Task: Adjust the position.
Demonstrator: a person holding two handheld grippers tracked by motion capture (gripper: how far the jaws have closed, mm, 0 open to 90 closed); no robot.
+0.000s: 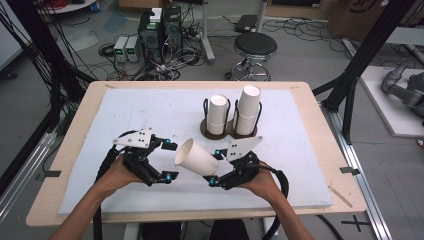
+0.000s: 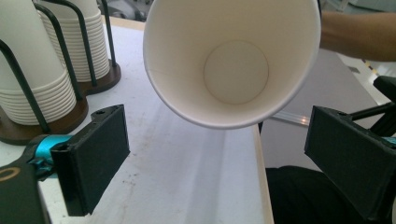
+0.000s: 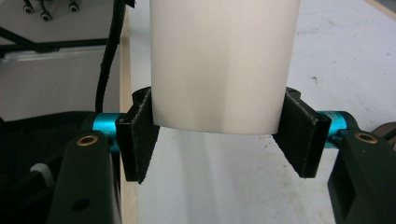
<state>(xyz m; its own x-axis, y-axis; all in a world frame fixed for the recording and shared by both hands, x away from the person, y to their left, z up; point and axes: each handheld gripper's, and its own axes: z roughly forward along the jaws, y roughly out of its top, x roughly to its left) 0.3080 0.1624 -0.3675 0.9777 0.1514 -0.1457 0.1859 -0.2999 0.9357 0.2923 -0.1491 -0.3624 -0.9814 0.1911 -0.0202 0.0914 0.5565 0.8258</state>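
On the near left of the worktop [image 1: 75, 170] we see our left tongs [image 1: 170, 161], held low over the white mat [image 1: 150, 112]. Their jaws stand wide apart with nothing between the pads; in the left gripper view the two black pads [image 2: 95, 156] sit at either edge, and the open mouth of the paper cup [image 2: 232, 60] faces straight at them from just beyond, touching neither.

Moving right, we come to that one loose paper cup [image 1: 196, 157], white, lying tilted on its side in the air at the near middle of the mat, its rim towards the left tongs and its base end towards the right.

Right of it, our right tongs [image 1: 215, 166] are clamped on the cup's narrow lower part. In the right gripper view both pads [image 3: 140, 135] press against the cup's wall [image 3: 224, 65] near its bottom edge, one on each side, so the cup is carried off the mat by this hand alone.

Farther off, at the middle of the mat, stands one dark wire cup holder [image 1: 229, 127] with two bays. We count two stacks of white cups, mouths down: the left stack [image 1: 217, 114] and the taller right stack [image 1: 248, 109], side by side.
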